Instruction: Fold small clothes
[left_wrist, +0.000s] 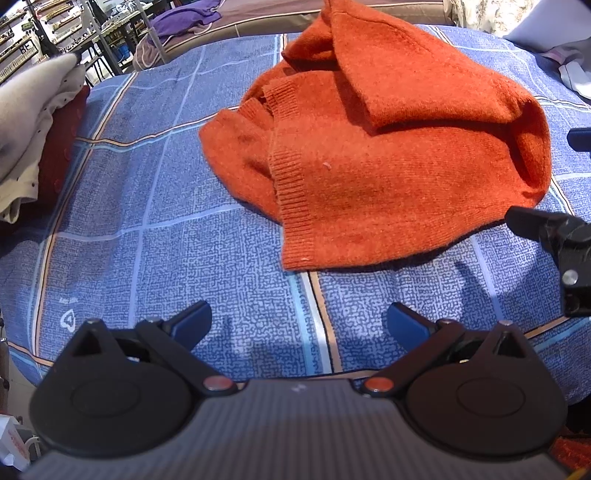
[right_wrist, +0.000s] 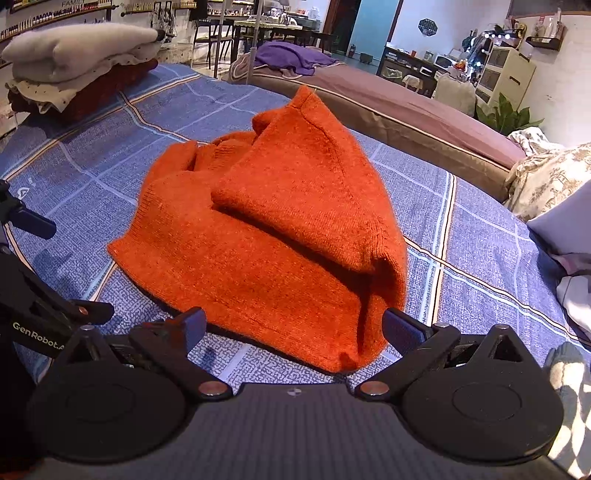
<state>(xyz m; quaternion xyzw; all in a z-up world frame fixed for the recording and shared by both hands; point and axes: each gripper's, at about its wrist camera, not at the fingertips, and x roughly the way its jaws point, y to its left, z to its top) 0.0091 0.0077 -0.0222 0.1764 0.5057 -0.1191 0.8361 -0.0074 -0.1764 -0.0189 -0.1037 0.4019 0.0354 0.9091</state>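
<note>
1. On blue plaid bedspread (left_wrist: 147, 240), orange knit sweater (left_wrist: 388, 147) lies bunched, partly folded; one flap doubled over its top, ribbed hem facing L.
2. Far L of sweater: stack of folded clothes (right_wrist: 74, 62), grey on top, dark red at bottom, resting on bedspread edge.
3. L gripper (left_wrist: 299, 325) sits near & just L of sweater's hem corner, fingers wide apart, nothing between them, not touching the knit.
4. R gripper (right_wrist: 293, 328) is at sweater's near R corner, fingers spread apart w/ fabric edge lying between them, not clamped.
5. Behind sweater: purple cloth (right_wrist: 291, 55) on brown mattress (right_wrist: 406, 107).
</note>
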